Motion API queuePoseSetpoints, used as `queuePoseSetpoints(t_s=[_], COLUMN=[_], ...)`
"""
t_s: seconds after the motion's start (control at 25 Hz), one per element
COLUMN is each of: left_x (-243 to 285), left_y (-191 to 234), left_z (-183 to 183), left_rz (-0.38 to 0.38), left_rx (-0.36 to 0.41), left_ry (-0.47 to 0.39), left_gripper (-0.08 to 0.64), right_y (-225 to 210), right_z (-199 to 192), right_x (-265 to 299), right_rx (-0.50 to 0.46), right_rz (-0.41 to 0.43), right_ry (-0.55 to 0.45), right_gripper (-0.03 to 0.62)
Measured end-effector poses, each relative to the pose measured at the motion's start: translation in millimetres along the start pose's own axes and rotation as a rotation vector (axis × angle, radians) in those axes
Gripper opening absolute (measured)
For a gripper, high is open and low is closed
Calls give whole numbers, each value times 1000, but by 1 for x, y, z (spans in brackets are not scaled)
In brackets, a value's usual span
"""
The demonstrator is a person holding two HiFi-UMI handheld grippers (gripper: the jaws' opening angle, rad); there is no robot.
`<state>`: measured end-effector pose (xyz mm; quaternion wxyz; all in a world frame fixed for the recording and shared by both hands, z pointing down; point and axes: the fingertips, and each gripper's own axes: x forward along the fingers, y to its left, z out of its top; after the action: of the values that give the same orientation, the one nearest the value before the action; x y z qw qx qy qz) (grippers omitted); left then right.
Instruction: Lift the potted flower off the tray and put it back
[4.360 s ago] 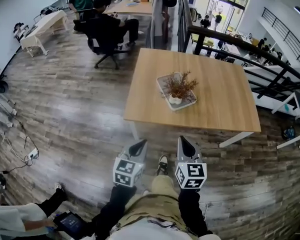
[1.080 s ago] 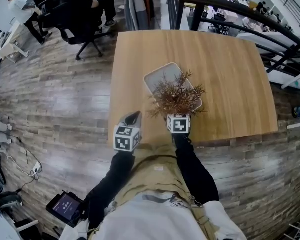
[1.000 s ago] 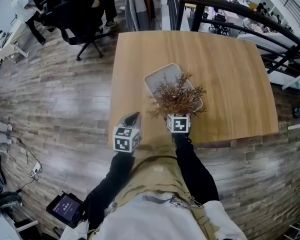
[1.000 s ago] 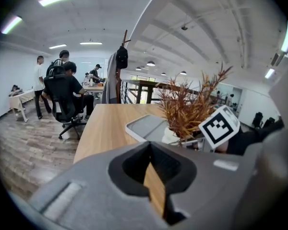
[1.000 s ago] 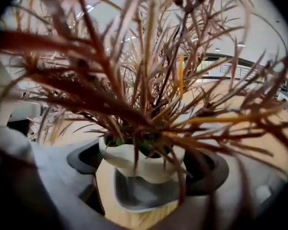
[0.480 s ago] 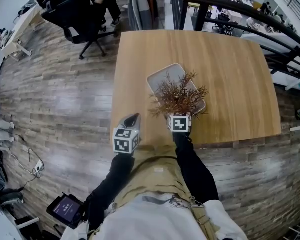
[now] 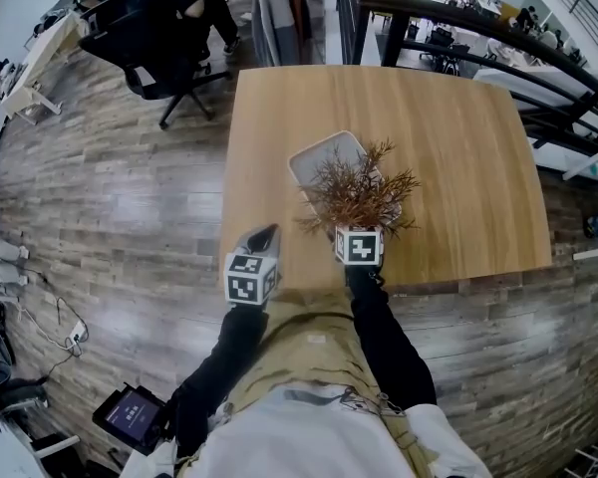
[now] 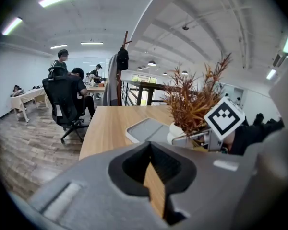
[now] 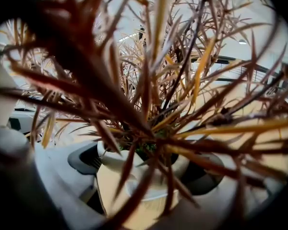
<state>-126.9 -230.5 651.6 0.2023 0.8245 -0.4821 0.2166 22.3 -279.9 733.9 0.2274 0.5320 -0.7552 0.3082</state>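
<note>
Right tool pinches the potted flower at the tray; left tool sits pressed together.

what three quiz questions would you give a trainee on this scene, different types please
1. True or false: the left gripper holds the potted flower.
2. What sits between the jaws of the right gripper? A a mug; B the flower's white pot; C nothing.
3. Fill in: the tray lies on the wooden ___.
Key: 1 false, the left gripper is shut and empty; 2 B; 3 table.
</note>
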Motion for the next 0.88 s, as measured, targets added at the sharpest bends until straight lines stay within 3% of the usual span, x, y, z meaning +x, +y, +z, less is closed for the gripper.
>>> queuePoseSetpoints(t_s=[0.56, 0.88], left_x=[-62, -86], left_y=[-39, -35], left_z=[124, 149], left_rz=[-35, -26], left_rx=[19, 22], left_ry=[-116, -190], left_gripper=[2, 2], right_y=[27, 44], right_z=[96, 132], right_x=[-147, -180], right_rx=[3, -24], right_rz=[-4, 2], right_ry=[-43, -128], right_gripper=[497, 497])
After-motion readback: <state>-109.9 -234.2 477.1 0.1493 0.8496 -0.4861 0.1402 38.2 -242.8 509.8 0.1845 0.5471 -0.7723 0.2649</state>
